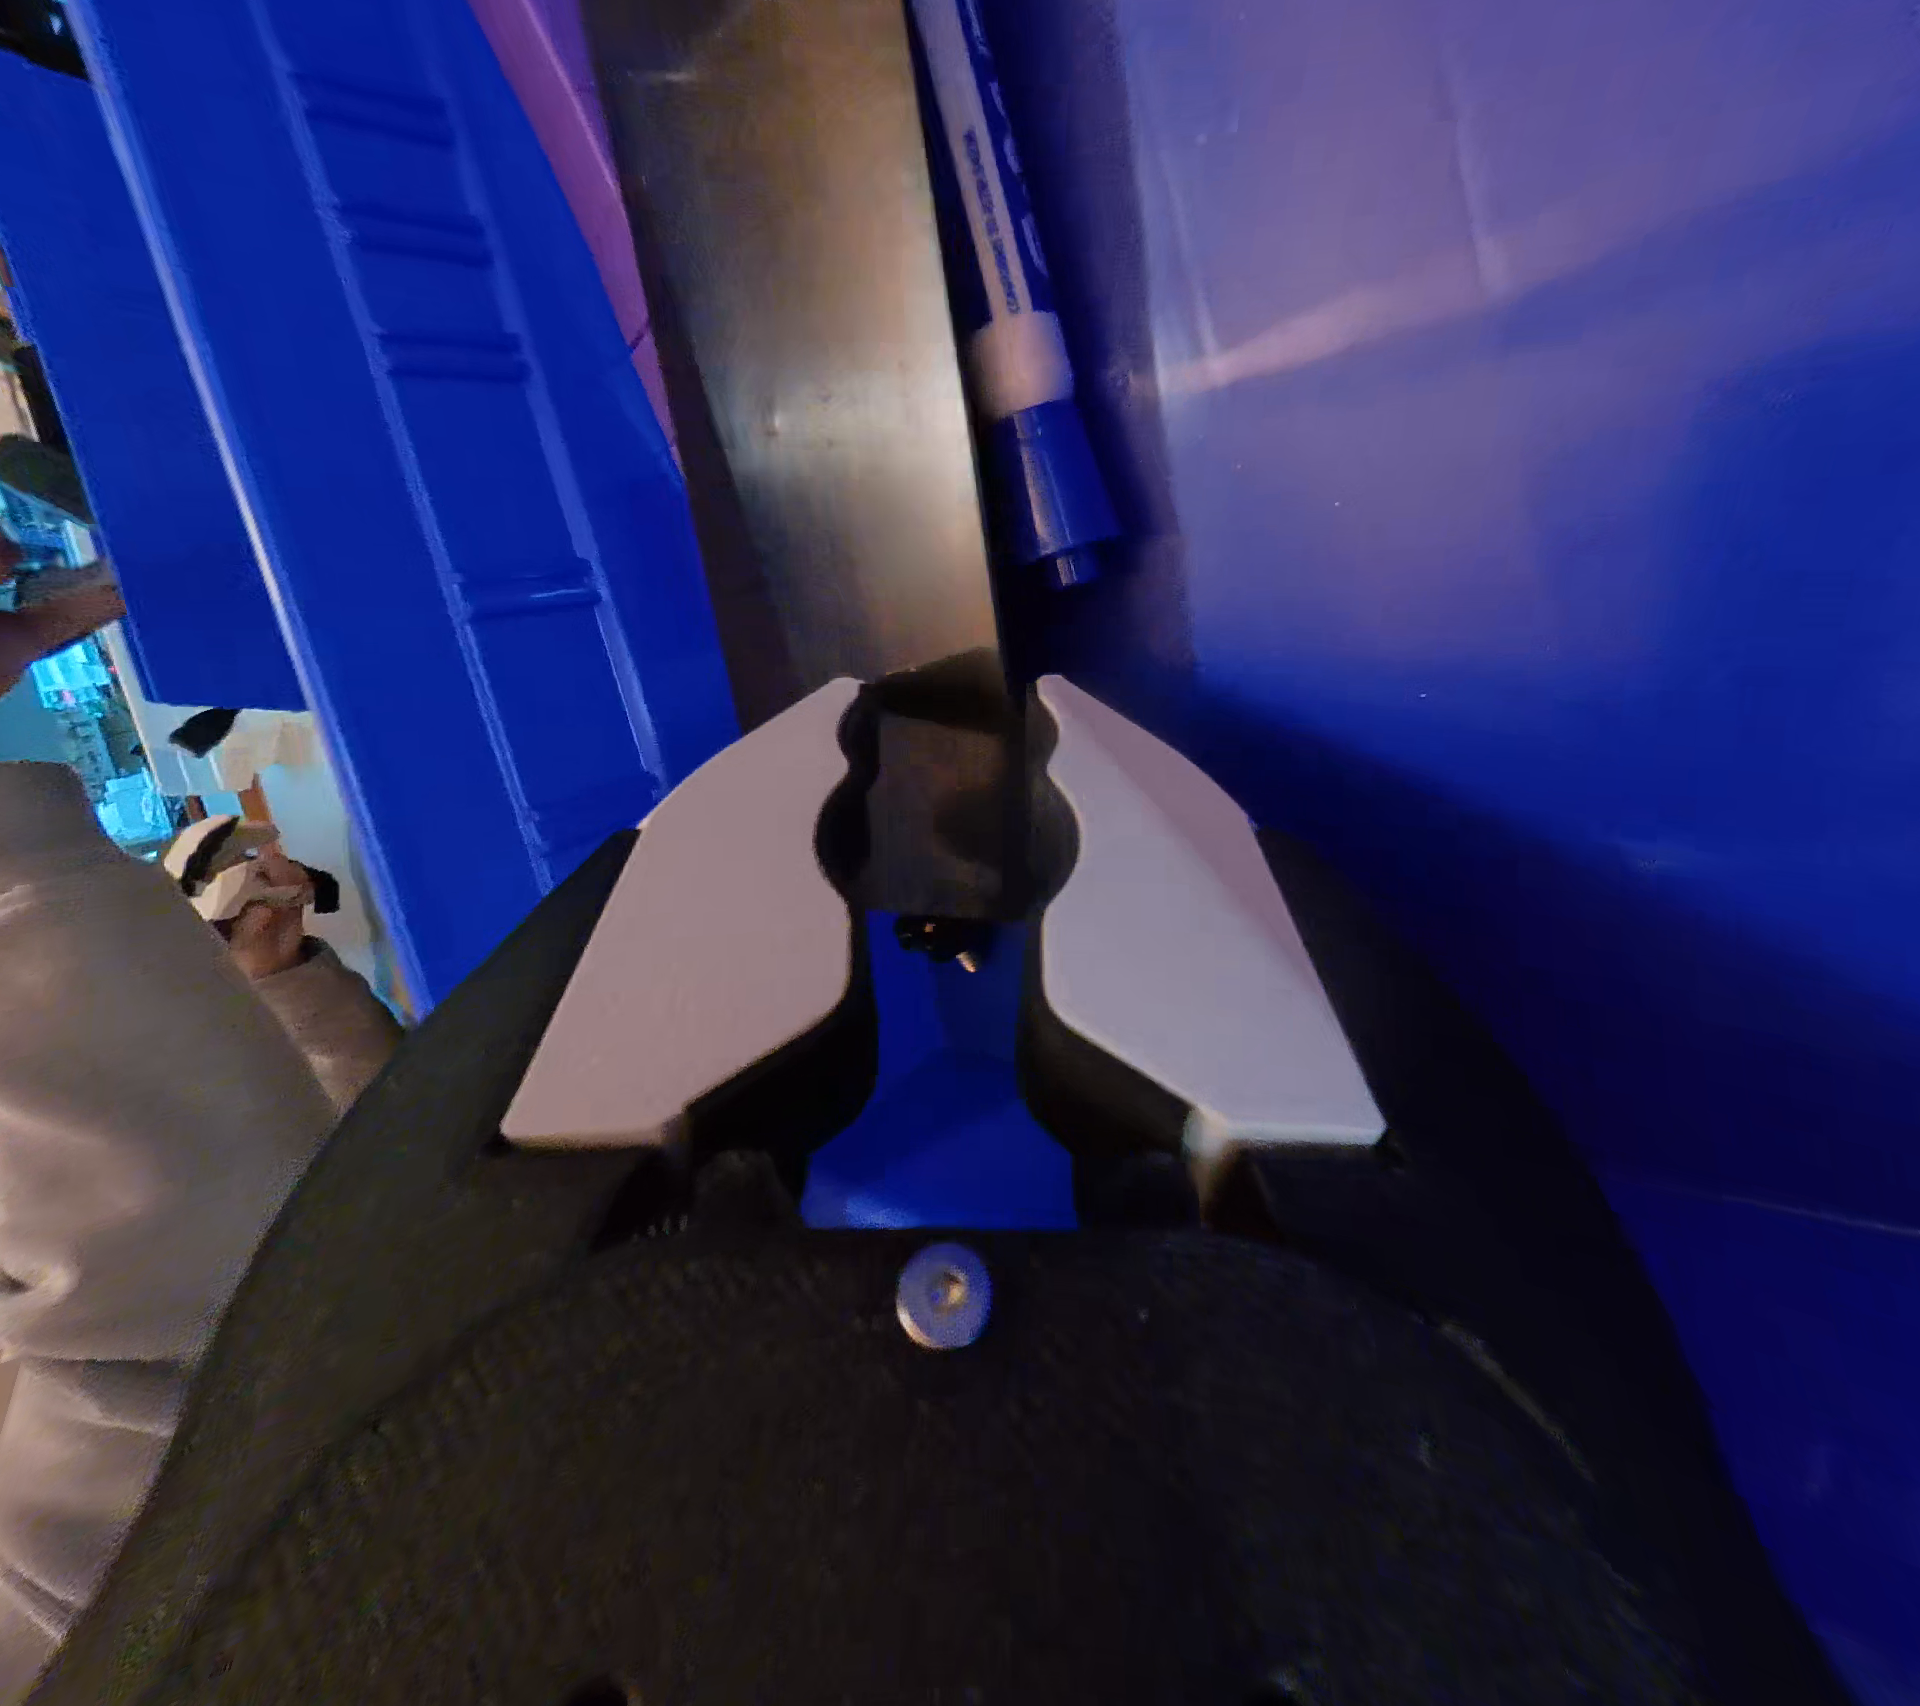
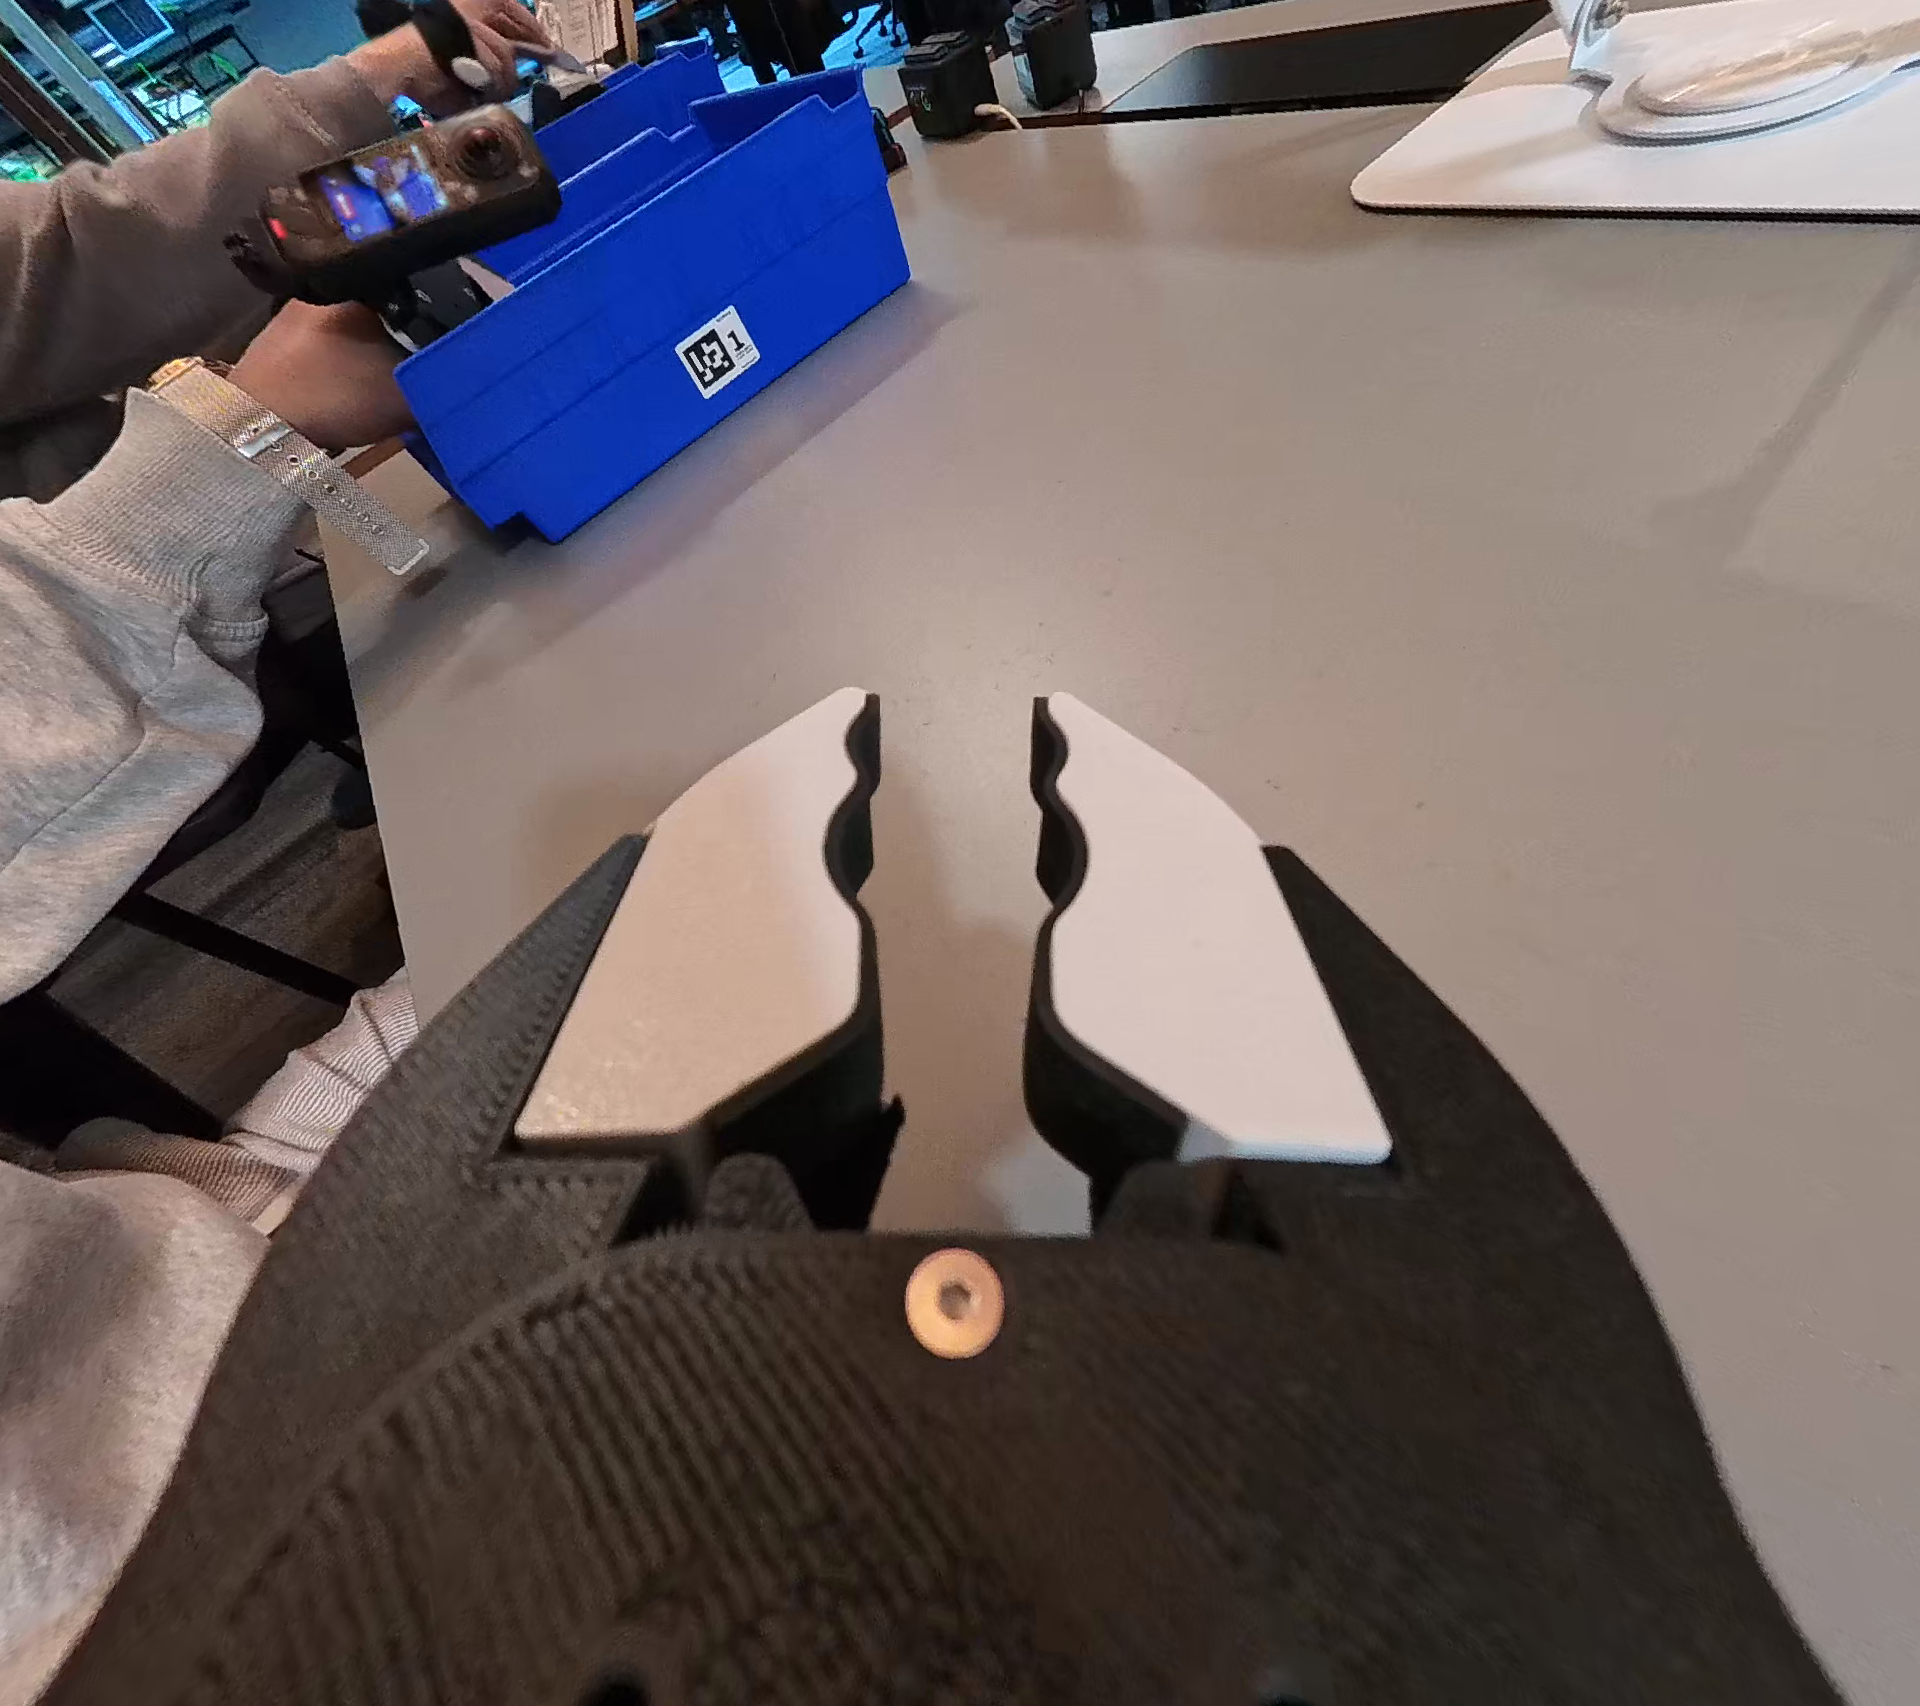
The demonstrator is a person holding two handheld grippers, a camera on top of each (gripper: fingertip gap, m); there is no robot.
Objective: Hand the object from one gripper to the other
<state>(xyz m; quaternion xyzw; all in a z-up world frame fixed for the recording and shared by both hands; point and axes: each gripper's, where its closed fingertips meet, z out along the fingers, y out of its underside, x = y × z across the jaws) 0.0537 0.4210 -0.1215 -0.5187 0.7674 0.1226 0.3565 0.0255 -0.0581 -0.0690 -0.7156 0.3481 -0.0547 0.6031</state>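
On my left wrist view, the left gripper [image 1: 951, 809] sits inside the blue bin [image 1: 1507, 409], and its fingers [image 1: 727, 929] are clamped on the dark handle end of a flat metal tool [image 1: 800, 306], something like a scraper blade, which runs up the centre of the frame from the fingertips. Just right of the blade lies a white dry-erase marker [image 1: 997, 222] with a blue cap, touching the blade's edge and resting against the bin floor. A purple block [image 1: 540, 46] shows at upper centre-left, beside the blade's far side. The bin's ribbed blue wall fills the left of the frame.

On my right wrist view, the right gripper [image 2: 956, 815] hangs above the grey desk [image 2: 1351, 565], fingers [image 2: 748, 929] apart with only bare desk between them. The blue bin [image 2: 665, 326] stands at upper left of the frame, well apart from these fingers. The left gripper [image 2: 416, 243], with its camera on top, reaches into the bin there. A white monitor stand [image 2: 1662, 98] sits at upper right.
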